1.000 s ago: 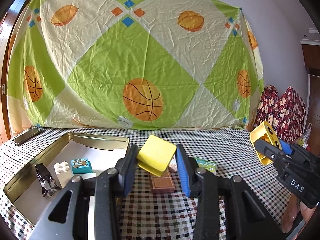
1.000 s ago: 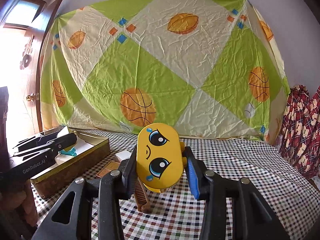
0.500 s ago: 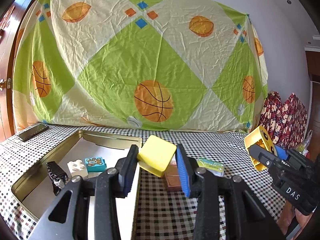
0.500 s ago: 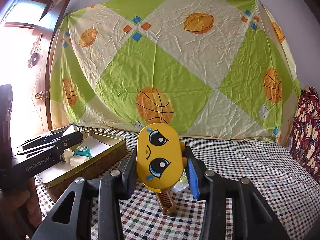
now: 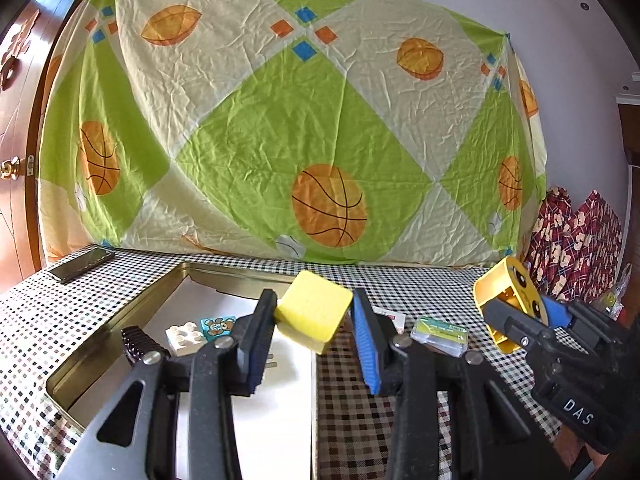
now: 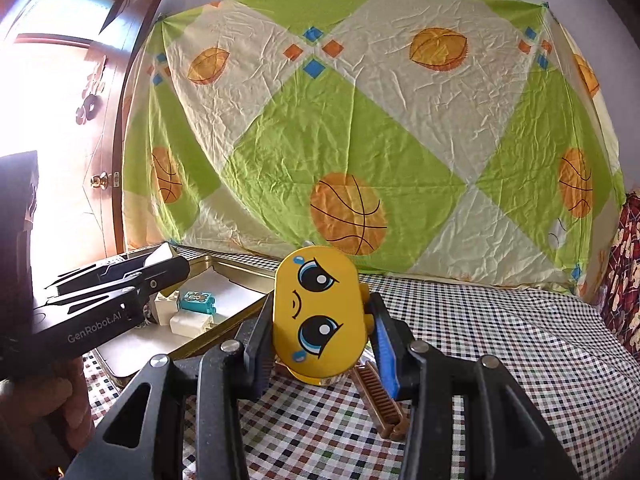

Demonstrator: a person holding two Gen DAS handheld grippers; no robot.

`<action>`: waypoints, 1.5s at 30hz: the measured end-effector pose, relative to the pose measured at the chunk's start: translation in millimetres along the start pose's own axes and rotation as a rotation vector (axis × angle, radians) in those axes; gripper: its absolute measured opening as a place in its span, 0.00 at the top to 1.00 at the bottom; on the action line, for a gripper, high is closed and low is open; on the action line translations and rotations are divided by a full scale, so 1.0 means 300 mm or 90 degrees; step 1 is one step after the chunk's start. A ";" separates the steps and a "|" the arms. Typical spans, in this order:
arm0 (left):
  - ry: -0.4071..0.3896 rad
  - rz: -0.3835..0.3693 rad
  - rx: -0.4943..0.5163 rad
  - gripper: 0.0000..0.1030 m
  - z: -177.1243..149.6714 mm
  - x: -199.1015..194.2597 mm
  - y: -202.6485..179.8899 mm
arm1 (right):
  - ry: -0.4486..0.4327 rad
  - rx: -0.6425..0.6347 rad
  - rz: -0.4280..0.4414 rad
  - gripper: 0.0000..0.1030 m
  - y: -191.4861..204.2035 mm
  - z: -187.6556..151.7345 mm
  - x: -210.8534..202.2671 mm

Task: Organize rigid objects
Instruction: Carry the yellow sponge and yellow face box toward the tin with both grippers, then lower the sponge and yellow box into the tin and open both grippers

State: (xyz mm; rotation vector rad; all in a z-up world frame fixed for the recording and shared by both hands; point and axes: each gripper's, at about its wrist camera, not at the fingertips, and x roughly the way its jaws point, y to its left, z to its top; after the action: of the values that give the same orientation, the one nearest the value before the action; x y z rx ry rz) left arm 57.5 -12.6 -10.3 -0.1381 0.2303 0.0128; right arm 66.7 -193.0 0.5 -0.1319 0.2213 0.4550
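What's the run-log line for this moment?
left gripper: shut on yellow block, raised | right gripper: shut on yellow face toy | tin tray: holds bricks

Looking like a home: basketball-print bedsheet (image 5: 280,140) hanging as backdrop, wooden door (image 6: 100,152) standing open, checkered cloth covering the table (image 6: 500,340).

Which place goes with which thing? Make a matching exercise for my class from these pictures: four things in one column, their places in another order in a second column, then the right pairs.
Things
1. yellow block
2. face toy
3. teal brick
4. comb

Places
A. lying on the checked cloth
B. held in the left gripper
C. inside the tin
D. held in the right gripper

Pairs: 1-B, 2-D, 3-C, 4-A
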 end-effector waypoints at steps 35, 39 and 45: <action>0.012 0.051 -0.027 0.64 0.009 -0.026 0.185 | 0.011 -0.053 0.086 0.56 0.272 0.027 0.088; 0.018 0.058 -0.032 0.64 0.008 -0.024 0.211 | 0.013 -0.059 0.094 0.56 0.295 0.030 0.098; 0.029 0.070 -0.031 0.64 0.009 -0.016 0.234 | 0.017 -0.068 0.103 0.56 0.325 0.033 0.117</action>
State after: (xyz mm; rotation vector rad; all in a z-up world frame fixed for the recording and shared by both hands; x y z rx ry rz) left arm 51.5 57.2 -16.0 -0.1738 0.2836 0.1238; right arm 55.4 -89.7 -5.8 -0.2259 0.2350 0.6259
